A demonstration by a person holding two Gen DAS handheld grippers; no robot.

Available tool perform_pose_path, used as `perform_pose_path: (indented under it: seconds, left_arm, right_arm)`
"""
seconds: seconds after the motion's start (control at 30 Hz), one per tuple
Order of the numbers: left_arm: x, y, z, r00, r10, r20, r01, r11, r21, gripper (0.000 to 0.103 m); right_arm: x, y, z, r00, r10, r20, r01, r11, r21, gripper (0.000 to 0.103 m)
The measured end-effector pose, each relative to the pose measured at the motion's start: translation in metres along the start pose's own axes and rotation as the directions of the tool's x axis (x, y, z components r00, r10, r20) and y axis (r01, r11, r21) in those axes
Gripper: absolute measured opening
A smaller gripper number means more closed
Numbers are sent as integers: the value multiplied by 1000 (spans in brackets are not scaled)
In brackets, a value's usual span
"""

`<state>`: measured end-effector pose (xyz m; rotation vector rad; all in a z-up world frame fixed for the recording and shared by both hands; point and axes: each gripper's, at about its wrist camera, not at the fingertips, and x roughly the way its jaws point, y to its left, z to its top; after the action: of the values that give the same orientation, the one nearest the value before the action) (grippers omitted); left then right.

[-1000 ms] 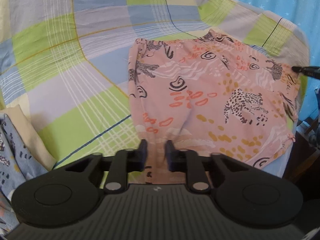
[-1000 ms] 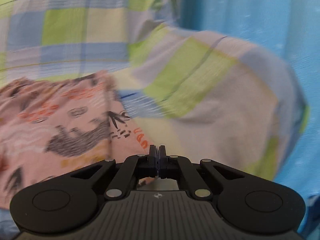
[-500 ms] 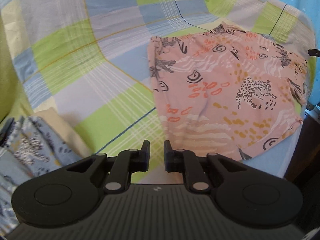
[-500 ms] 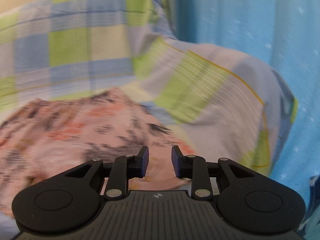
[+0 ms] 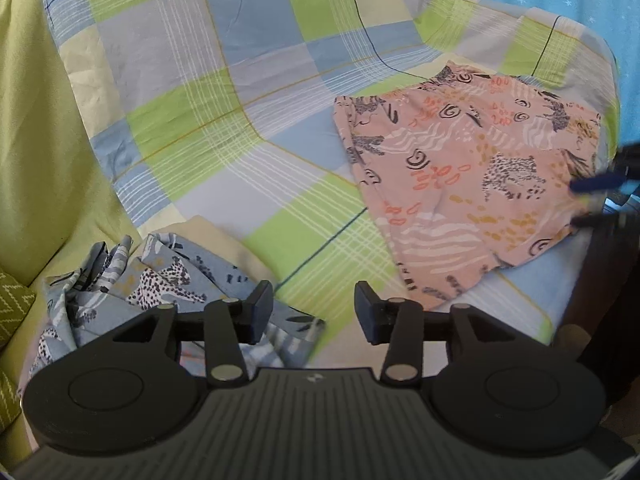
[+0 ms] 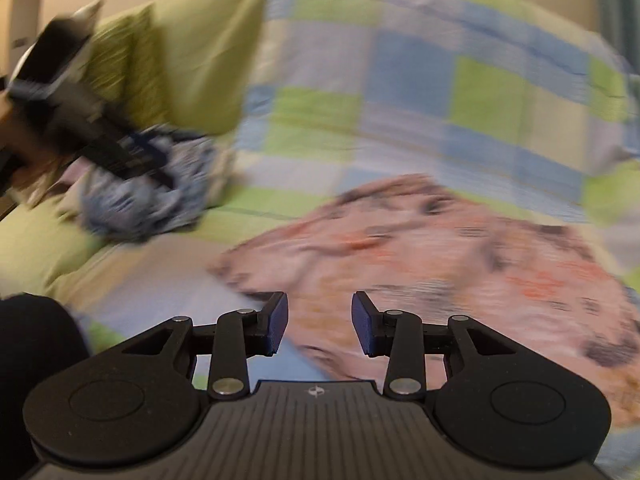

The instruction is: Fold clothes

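A pink patterned garment (image 5: 468,184) lies folded flat on a checked blue, green and white sheet (image 5: 240,92), toward its right side. The left gripper (image 5: 314,312) hangs above the sheet's near edge, fingers spread apart and empty, just beside a crumpled blue patterned garment (image 5: 160,280) at lower left. The right gripper (image 6: 319,322), also spread wide and empty, hovers over the pink garment's near edge in a blurred view.

The pink patterned garment (image 5: 468,184) lies flat, apparently folded, on the checked sheet. The blue patterned garment (image 5: 160,280) sits crumpled, well apart, at the sheet's edge.
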<state>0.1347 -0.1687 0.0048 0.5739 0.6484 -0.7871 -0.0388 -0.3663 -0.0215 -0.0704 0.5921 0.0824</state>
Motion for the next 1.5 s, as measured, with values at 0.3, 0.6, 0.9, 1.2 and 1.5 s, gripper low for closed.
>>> perform_pose_path:
  seconds: [0.3, 0.6, 0.9, 1.2, 1.5]
  left_arm:
    - [56, 53, 13, 994, -104, 23, 103, 995, 13, 47]
    - [54, 82, 42, 957, -227, -183, 251, 960, 123, 52]
    - [61, 91, 82, 910, -291, -296, 385, 859, 337, 58]
    - [115, 48, 127, 933, -233, -275, 360, 566, 742, 59]
    - [184, 0, 138, 957, -261, -128, 125, -27, 992, 59]
  right_arm:
    - [102, 69, 21, 995, 52, -82, -62, 990, -124, 49]
    - [122, 59, 51, 936, -70, -346, 72, 997, -5, 38]
    - [147, 40, 103, 851, -111, -514, 179, 980, 84, 5]
    - [97, 24, 129, 859, -6, -512, 141, 964, 224, 5]
    - [79, -16, 140, 876, 110, -469, 32, 958, 285, 5]
